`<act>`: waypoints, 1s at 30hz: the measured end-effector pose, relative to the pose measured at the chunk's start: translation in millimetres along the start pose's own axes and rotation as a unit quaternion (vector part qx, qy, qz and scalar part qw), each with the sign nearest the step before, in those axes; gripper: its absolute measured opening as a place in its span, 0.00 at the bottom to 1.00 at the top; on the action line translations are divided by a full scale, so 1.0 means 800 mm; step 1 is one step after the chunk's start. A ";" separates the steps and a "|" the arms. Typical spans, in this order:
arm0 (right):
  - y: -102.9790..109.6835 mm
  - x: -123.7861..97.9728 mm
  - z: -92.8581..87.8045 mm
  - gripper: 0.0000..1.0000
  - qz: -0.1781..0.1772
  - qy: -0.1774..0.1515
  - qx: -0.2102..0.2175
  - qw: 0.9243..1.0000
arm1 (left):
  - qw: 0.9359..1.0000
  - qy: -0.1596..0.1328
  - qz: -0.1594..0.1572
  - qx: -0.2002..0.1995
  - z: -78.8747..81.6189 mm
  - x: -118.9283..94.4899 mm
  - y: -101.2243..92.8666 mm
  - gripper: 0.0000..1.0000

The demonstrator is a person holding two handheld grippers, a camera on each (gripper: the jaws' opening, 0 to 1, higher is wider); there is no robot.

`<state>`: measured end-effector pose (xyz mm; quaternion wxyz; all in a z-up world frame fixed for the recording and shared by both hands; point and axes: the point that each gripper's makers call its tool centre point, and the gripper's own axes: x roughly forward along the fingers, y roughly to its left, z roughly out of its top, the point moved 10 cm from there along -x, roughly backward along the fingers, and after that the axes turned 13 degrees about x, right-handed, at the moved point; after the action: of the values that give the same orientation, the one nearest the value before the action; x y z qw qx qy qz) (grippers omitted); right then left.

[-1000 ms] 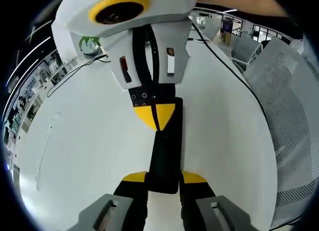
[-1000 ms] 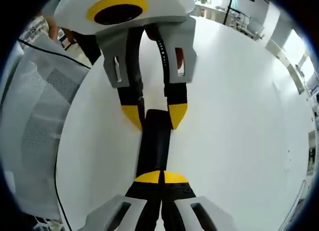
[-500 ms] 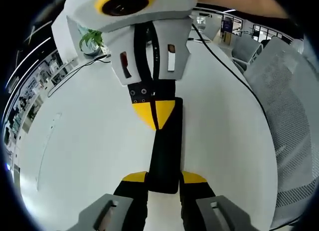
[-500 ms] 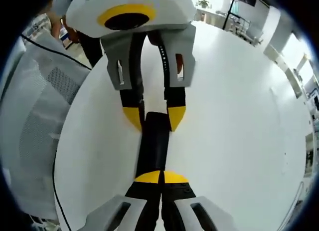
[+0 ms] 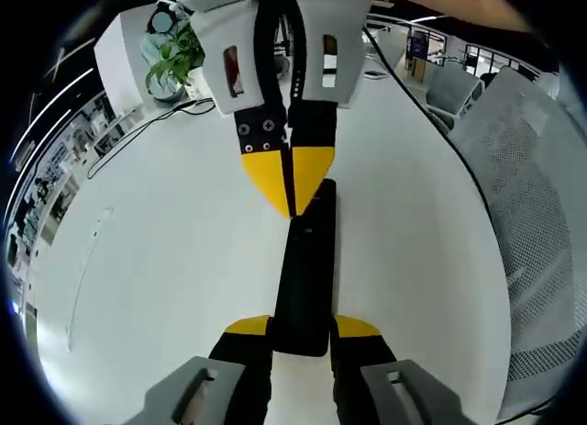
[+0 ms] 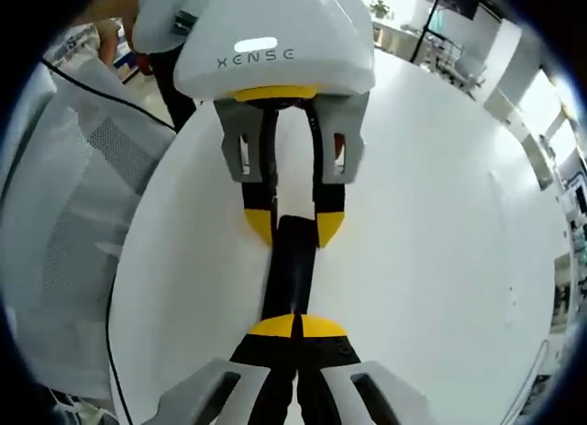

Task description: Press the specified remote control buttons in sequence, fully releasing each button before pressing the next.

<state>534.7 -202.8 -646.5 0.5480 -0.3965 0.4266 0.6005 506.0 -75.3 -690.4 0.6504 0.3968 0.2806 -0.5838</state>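
Note:
A slim black remote (image 5: 304, 269) lies lengthwise on the white table (image 5: 165, 260). My left gripper (image 5: 303, 326) is shut on the remote's near end, one yellow tip on each long side. My right gripper (image 5: 292, 191) comes down from the top of the left gripper view, shut with its yellow tips together over the remote's far end; I cannot tell whether they touch it. In the right gripper view the shut right gripper (image 6: 295, 326) sits over one end of the remote (image 6: 289, 269), and the left gripper (image 6: 294, 228) clamps the other end.
A potted plant (image 5: 174, 62) and a black cable (image 5: 138, 131) sit at the table's far left. A grey mesh chair (image 5: 532, 195) stands beyond the right edge, also seen as a mesh chair (image 6: 64, 223). A person (image 6: 170, 76) stands behind the table.
My right gripper has risen and drawn back from the remote, still shut. The left gripper and the remote have stayed in place.

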 end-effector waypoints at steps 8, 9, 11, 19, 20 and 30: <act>0.003 0.011 -0.005 0.00 0.003 0.008 0.001 1.000 | 1.000 0.000 0.000 0.000 0.000 -0.001 -0.001 0.23; 0.003 0.012 -0.005 0.00 0.004 0.009 0.002 1.000 | 1.000 0.000 0.000 0.000 0.000 -0.001 -0.001 0.23; 0.003 0.014 -0.006 0.00 0.005 0.009 0.002 1.000 | 1.000 0.000 0.000 0.000 0.000 -0.001 -0.001 0.23; 0.005 0.022 -0.006 0.00 0.009 0.015 -0.003 1.000 | 1.000 0.000 0.000 0.000 0.000 -0.001 -0.001 0.23; 0.005 0.023 -0.006 0.00 0.009 0.016 -0.005 1.000 | 1.000 -0.001 0.001 0.000 0.000 -0.001 -0.001 0.23; 0.005 0.028 -0.006 0.00 0.012 0.015 -0.007 1.000 | 1.000 -0.001 0.002 0.001 0.000 -0.001 -0.001 0.23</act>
<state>528.9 -200.1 -668.4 0.5316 -0.4040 0.4352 0.6040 505.2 -75.0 -690.1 0.6512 0.3978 0.2787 -0.5831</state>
